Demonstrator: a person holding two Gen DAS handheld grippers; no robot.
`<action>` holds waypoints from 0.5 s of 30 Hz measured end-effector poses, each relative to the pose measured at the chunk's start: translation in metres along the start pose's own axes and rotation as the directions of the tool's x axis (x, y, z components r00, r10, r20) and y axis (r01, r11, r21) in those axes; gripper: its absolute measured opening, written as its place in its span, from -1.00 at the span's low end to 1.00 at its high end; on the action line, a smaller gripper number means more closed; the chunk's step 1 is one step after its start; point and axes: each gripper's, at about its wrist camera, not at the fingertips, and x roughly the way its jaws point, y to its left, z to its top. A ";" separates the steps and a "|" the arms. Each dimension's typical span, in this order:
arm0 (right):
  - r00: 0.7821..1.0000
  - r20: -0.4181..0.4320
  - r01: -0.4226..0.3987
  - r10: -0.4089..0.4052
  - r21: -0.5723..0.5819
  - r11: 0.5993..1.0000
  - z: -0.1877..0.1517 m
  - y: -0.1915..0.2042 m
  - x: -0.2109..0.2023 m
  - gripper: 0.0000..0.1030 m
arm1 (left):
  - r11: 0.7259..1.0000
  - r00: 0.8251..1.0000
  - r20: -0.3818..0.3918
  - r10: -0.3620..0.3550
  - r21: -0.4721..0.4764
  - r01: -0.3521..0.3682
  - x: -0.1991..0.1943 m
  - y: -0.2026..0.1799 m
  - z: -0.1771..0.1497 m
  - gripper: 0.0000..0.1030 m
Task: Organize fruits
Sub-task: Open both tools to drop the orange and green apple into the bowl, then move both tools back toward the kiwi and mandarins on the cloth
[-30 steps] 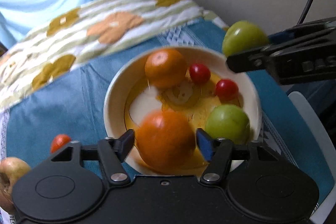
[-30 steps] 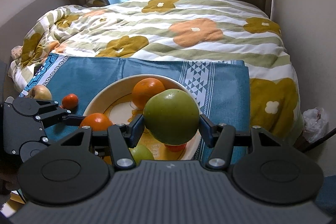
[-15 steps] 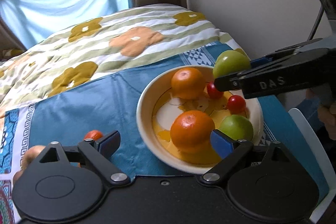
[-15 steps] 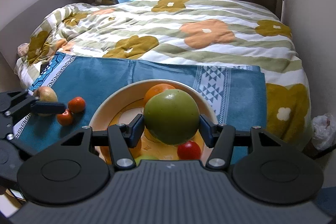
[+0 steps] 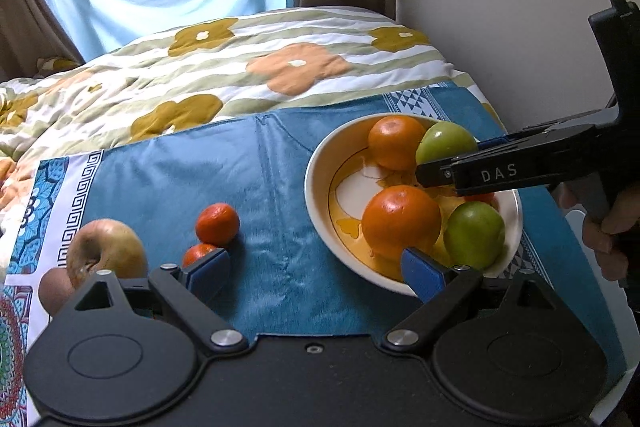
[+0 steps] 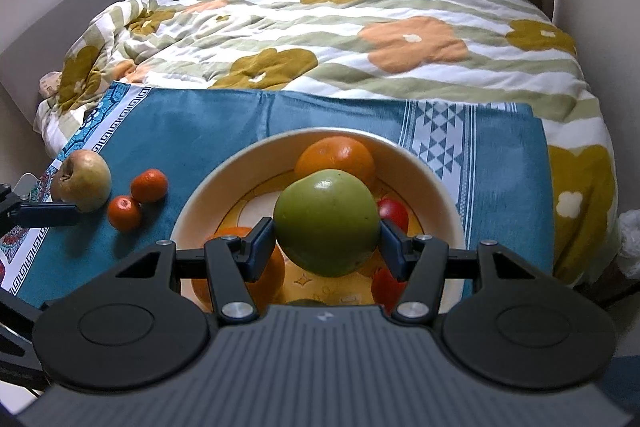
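Note:
A cream bowl on the blue cloth holds two oranges, a green apple and red cherry tomatoes. My right gripper is shut on a second green apple, which hangs just above the bowl's middle, beside the far orange. My left gripper stands open and holds nothing, low over the cloth between the bowl and two small tangerines. Its right fingertip overlaps the bowl's near rim. A yellow-brown apple lies at the far left.
The blue cloth lies on a bed covered by a flowered quilt. A wall runs close along the right side. A person's hand holds the right gripper's handle. A brownish round thing lies beside the yellow-brown apple.
My left gripper let go of the near orange, opened wide and drew back to the left of the bowl. My right gripper sank with the green apple from the rim over the bowl's middle.

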 end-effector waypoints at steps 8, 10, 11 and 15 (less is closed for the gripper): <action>0.999 0.045 -0.015 0.016 -0.004 1.000 -0.006 0.000 -0.002 0.48 | 1.000 1.000 -0.021 0.005 -0.030 -0.006 -0.001 -0.002 -0.014 0.85; 0.997 0.073 -0.019 0.019 0.003 1.000 -0.006 0.001 -0.006 0.91 | 0.999 1.000 -0.020 0.011 -0.033 -0.012 -0.004 -0.003 -0.017 0.85; 0.996 0.086 -0.008 0.007 0.005 1.000 -0.006 0.002 -0.008 1.00 | 0.999 1.000 -0.019 0.014 -0.037 -0.014 -0.006 -0.003 -0.018 0.85; 0.995 0.099 0.009 -0.012 0.028 1.000 -0.008 0.002 -0.016 1.00 | 0.998 1.000 -0.009 0.023 -0.055 -0.024 -0.014 -0.002 -0.019 0.85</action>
